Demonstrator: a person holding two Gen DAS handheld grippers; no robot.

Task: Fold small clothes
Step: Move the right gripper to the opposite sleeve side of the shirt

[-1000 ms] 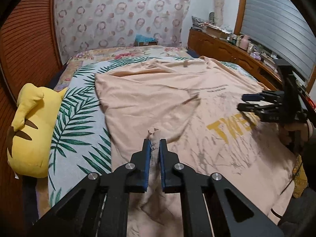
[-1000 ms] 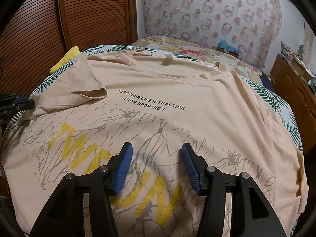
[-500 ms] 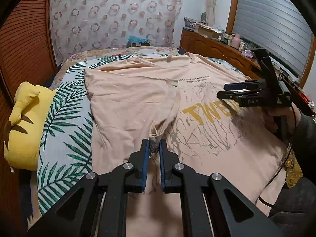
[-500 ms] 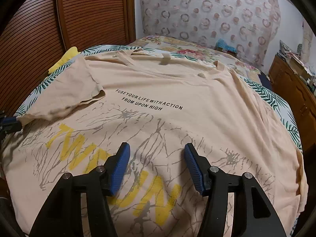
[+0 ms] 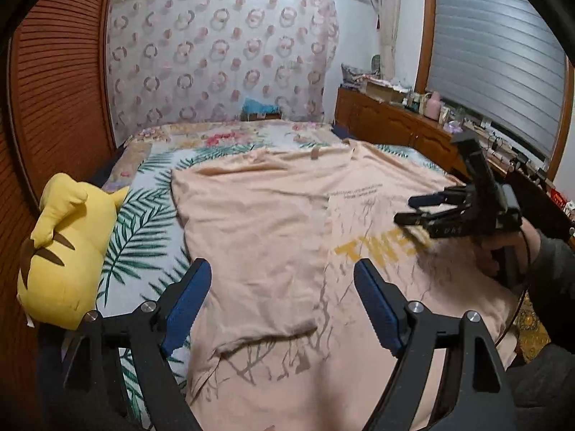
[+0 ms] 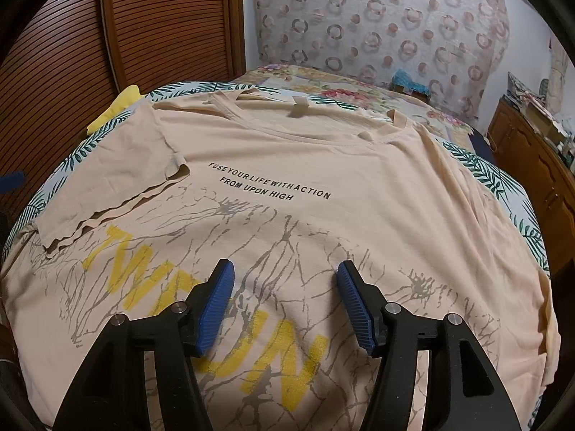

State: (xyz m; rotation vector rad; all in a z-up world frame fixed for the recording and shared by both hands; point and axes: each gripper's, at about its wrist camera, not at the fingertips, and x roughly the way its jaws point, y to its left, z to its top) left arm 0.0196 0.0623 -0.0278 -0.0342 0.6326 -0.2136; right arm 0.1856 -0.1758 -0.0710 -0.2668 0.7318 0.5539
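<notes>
T-shirt (image 6: 359, 165) lies lengthwise, collar toward the headboard; left gripper (image 5: 280, 301) just sprang apart, right gripper (image 6: 285, 301) gapes empty.

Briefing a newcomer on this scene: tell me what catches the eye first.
A peach cotton T-shirt with bold yellow lettering lies spread over the leaf-print bedsheet, its left sleeve folded inward. A bright yellow plush toy sits at the bed's left edge against the wooden slatted wall. Both tools hover open above the shirt.

Matt peach cloth T-shirt (image 6: 359, 165), plush yellow toy (image 5: 68, 251), slatted wood wardrobe (image 6: 143, 25)
</notes>
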